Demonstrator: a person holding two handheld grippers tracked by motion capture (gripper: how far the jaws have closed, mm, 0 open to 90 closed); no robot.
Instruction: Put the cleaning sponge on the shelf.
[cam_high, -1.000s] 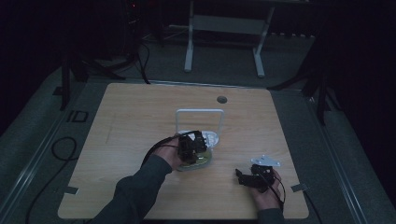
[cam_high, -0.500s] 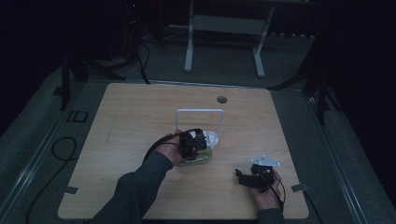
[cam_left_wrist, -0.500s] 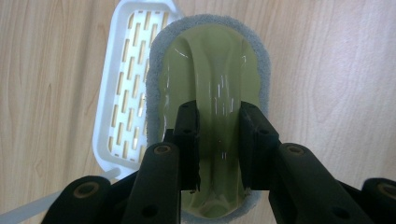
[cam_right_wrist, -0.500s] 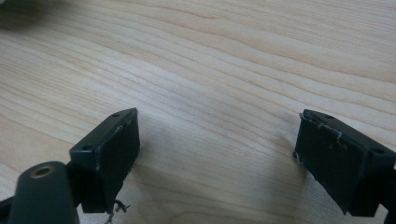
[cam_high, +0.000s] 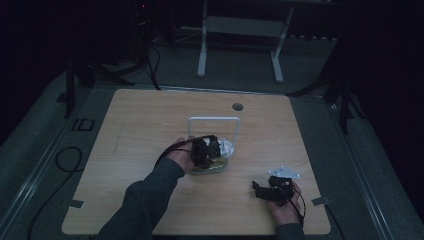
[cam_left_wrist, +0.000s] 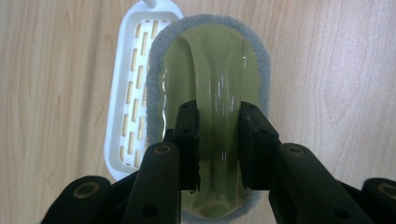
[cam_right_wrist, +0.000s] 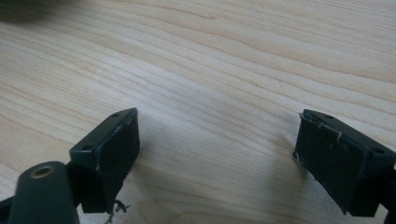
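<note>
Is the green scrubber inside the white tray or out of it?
Out. The tongs hold the green scrubber above and partly beside the white tray, whose slots show bare.

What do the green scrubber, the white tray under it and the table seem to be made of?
Scrubber: glossy translucent green plastic handle, judging by the highlights, over a fuzzy grey pad, probably abrasive fibre. The left tongs grip its ridge.
White tray: matte moulded plastic, it seems, with rows of slots.
Table: pale wood grain, perhaps laminate.

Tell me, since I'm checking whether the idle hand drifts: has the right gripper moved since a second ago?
No. The right gripper sits at the same spot near the table's front right corner, jaws open.
</note>
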